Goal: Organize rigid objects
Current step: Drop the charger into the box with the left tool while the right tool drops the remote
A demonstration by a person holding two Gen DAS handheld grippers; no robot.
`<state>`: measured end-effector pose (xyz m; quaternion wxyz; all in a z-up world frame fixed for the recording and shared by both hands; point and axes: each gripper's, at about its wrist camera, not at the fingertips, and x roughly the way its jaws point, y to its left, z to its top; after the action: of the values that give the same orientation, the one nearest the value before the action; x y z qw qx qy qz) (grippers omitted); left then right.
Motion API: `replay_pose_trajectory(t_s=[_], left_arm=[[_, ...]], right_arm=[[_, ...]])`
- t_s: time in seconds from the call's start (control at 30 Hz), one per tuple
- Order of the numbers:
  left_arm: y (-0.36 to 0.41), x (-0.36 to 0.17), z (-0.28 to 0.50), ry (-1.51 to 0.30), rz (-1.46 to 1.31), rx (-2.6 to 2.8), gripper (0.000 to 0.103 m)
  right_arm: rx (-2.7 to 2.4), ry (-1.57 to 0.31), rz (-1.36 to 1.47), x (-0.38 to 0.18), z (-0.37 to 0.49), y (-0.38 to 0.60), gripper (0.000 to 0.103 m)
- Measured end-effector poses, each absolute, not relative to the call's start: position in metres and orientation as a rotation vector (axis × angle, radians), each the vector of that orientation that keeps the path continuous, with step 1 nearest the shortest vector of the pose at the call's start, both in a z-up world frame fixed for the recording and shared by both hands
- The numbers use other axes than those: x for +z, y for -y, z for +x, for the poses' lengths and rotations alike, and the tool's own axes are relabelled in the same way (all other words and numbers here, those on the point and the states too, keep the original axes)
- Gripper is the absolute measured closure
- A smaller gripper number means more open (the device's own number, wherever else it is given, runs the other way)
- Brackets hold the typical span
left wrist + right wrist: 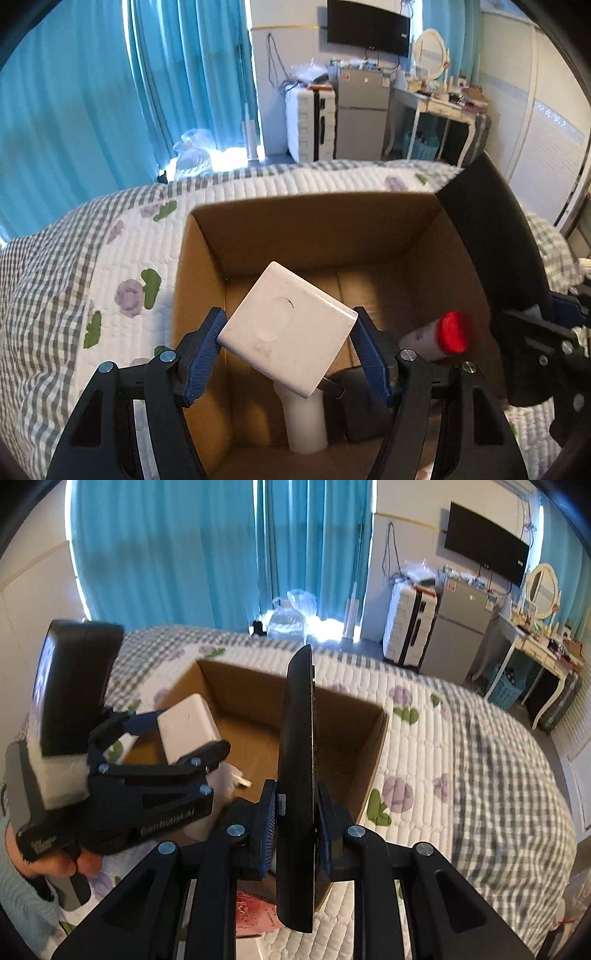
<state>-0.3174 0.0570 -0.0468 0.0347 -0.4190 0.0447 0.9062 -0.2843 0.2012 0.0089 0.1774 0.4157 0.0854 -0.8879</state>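
My left gripper (286, 338) is shut on a white square charger block (288, 328) and holds it over an open cardboard box (199, 280) on the bed. The box holds a white cylinder (306, 421), a dark object (360, 410) and a bottle with a red cap (452, 332). My right gripper (295, 812) is shut on a flat black slab (297, 768), held upright on its edge over the box's near side (373, 746). The slab also shows in the left wrist view (491, 236). The left gripper with the charger shows in the right wrist view (184, 734).
The box sits on a quilted bed (461, 757) with a checked border and purple flowers. A pink packet (255, 912) lies under my right gripper. Beyond the bed stand blue curtains (92, 92), a white suitcase (310, 122), a small fridge (362, 114) and a dressing table (443, 107).
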Motion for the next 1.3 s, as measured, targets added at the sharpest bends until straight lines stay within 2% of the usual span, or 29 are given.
replay_pose_trajectory(t_s=[0.2, 0.23, 0.27, 0.33, 0.63, 0.67, 0.7, 0.77, 0.93, 1.03, 1.3], left_arm=[[-0.059, -0.055, -0.317, -0.119, -1.306, 2.774, 0.031], [-0.058, -0.054, -0.315, -0.121, -1.302, 2.788, 0.028], [-0.058, -0.051, -0.312, -0.121, -1.302, 2.799, 0.021], [-0.056, -0.045, -0.308, -0.1, -1.275, 2.799, 0.016], [-0.041, -0.003, -0.274, -0.089, -1.16, 2.858, 0.016], [-0.038, 0.002, -0.271, -0.077, -1.152, 2.864, 0.016], [-0.036, 0.006, -0.266, -0.065, -1.143, 2.869, 0.015], [-0.03, 0.016, -0.256, -0.043, -1.124, 2.876, 0.015], [-0.019, 0.043, -0.222, -0.022, -1.071, 2.907, 0.014], [-0.014, 0.058, -0.196, -0.001, -1.05, 2.9, 0.012], [-0.012, 0.065, -0.137, -0.061, -1.039, 2.894, 0.011]], right_arm=[[-2.501, -0.22, 1.202, -0.006, -0.294, -0.207, 0.084], [-2.501, -0.213, 1.202, -0.007, -0.294, -0.207, 0.084], [-2.5, -0.204, 1.202, -0.007, -0.294, -0.208, 0.084], [-2.503, -0.195, 1.198, -0.006, -0.294, -0.207, 0.084], [-2.521, -0.12, 1.206, -0.01, -0.295, -0.21, 0.083], [-2.523, -0.101, 1.205, -0.009, -0.293, -0.212, 0.076], [-2.532, -0.087, 1.2, -0.007, -0.291, -0.213, 0.06], [-2.569, -0.062, 1.178, 0.004, -0.278, -0.219, 0.05], [-2.624, -0.105, 1.121, 0.039, -0.245, -0.23, 0.05], [-2.661, -0.122, 1.089, 0.062, -0.219, -0.236, 0.043], [-2.697, -0.129, 1.069, 0.09, -0.15, -0.243, 0.042]])
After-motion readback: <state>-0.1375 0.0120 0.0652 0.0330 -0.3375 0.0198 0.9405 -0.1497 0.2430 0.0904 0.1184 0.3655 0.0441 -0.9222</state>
